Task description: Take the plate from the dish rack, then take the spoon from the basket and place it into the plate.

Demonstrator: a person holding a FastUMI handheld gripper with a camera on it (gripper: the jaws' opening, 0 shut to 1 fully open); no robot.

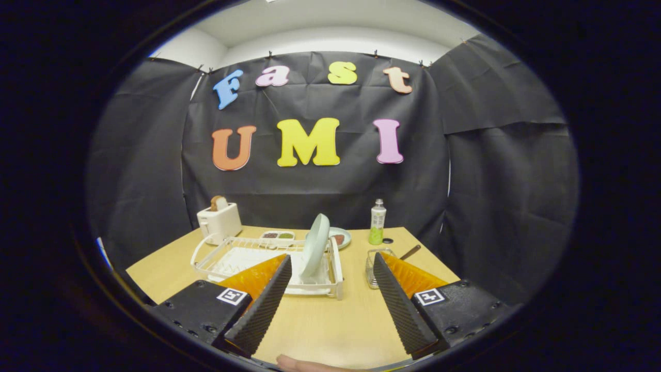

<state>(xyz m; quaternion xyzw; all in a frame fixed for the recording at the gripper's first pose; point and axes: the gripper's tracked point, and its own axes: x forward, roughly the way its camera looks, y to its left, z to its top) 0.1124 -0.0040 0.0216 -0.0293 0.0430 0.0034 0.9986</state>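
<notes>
Plate (315, 246) stands upright in the dish rack (268, 261) just beyond the claw (330, 261), whose fingers gape wide, level above the table (330, 320).

A light wooden table (320, 315) carries everything, and the white dish rack (248, 258) near its middle serves as landmark, with a pale plate (315, 245) standing on edge in its right end. Behind the rack's left corner sits a white toaster (219, 222), and just behind the rack lie a small divided tray (278, 236) and a shallow dish (341, 237). Right of the rack stands a wire basket (373, 266) with a dark handle (410, 252) sticking out, and behind that a green-labelled bottle (377, 222) beside a small dark cap (388, 241).
</notes>
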